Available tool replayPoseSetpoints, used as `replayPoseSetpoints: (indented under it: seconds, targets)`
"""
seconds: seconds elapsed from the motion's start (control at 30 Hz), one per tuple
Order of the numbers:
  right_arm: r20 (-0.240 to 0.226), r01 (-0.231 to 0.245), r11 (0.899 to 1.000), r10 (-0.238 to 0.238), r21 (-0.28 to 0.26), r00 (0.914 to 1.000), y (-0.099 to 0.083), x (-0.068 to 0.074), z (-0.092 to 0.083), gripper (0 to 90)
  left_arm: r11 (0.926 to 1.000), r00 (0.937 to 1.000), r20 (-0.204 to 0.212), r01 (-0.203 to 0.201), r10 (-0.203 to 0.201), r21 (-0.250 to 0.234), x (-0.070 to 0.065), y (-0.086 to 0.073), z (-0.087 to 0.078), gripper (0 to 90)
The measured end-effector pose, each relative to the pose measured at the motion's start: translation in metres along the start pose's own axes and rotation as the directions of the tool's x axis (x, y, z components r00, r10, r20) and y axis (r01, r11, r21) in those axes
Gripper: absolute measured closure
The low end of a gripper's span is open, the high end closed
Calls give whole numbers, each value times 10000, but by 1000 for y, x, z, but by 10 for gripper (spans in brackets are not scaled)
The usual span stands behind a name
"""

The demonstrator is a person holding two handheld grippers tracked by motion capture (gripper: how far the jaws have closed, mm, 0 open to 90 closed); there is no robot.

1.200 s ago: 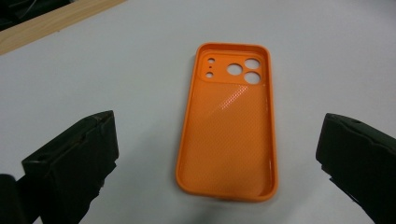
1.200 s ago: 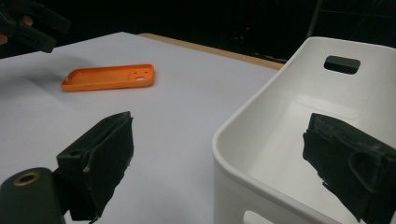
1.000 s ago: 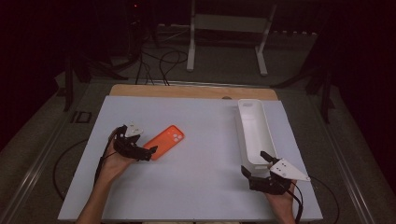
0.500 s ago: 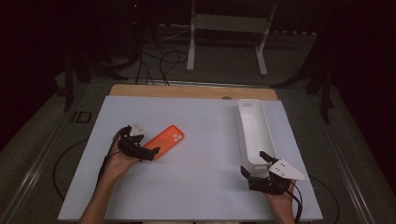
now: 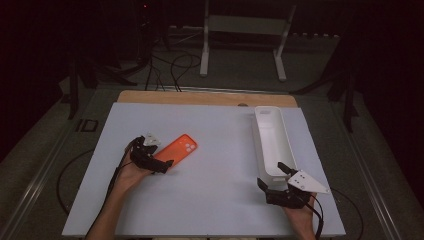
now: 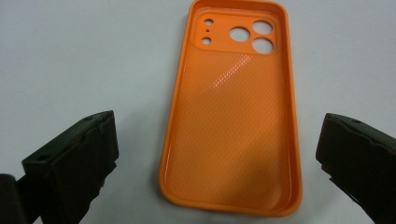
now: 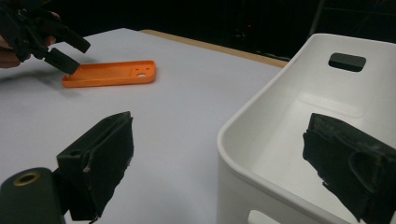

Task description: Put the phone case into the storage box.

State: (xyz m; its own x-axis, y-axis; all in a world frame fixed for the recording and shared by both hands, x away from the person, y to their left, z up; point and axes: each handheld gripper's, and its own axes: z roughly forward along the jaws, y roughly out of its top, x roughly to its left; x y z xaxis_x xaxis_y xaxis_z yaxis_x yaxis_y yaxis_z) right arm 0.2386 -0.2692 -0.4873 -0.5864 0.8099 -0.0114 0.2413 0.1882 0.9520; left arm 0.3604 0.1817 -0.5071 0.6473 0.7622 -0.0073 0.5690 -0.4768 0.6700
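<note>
Orange phone case (image 6: 231, 116) lies between our left gripper's (image 6: 217, 163) released jaws; our right gripper (image 7: 224, 172) gapes near the white bin (image 7: 299, 140).

Light from above falls evenly on the white table (image 5: 210, 200) while the room beyond lies nearly black, a glare streak gleams inside the orange phone case (image 6: 233, 126) ahead of the left gripper (image 6: 217, 154), whose near jaws blur softly.
</note>
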Motion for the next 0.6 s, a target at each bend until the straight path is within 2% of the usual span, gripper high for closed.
replayPoseSetpoints:
  seconds: [0.6]
  targets:
    - [47,3,10000,-4,8,10000,0,0,-1,88,9962,9998,204,-64,47,867,0,-3,9,17]
